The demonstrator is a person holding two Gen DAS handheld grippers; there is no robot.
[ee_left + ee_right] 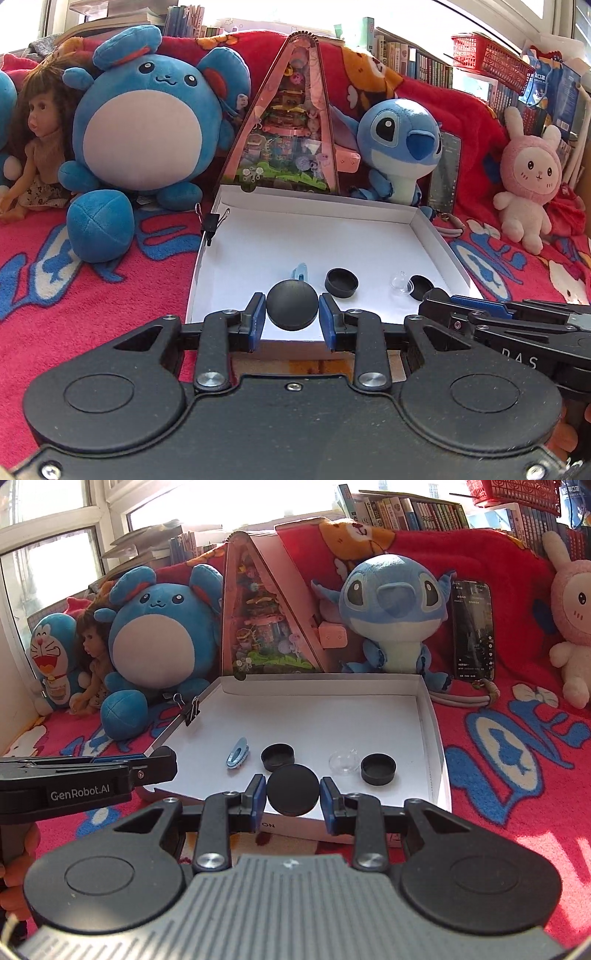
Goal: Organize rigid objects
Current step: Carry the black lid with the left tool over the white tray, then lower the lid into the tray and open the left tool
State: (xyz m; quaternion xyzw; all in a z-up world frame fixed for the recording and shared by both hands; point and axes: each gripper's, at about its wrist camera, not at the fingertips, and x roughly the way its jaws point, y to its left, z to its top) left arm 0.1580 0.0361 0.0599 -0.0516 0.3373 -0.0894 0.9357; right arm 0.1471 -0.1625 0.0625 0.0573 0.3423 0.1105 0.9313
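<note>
Left gripper (291,297) jaws pinch a matte black round disc (291,310) over the white cardboard tray's (314,206) near edge. Right gripper (293,778) jaws likewise clamp a second disc (293,791), flat and smooth, over that same edge.

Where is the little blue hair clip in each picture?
Left wrist view: the blue hair clip peeks out just behind the black disc in the middle, mostly hidden.
Right wrist view: the clip lies in full view, left of centre on the white floor.
Shared landmark: the binder clip on the box's left wall.
</note>
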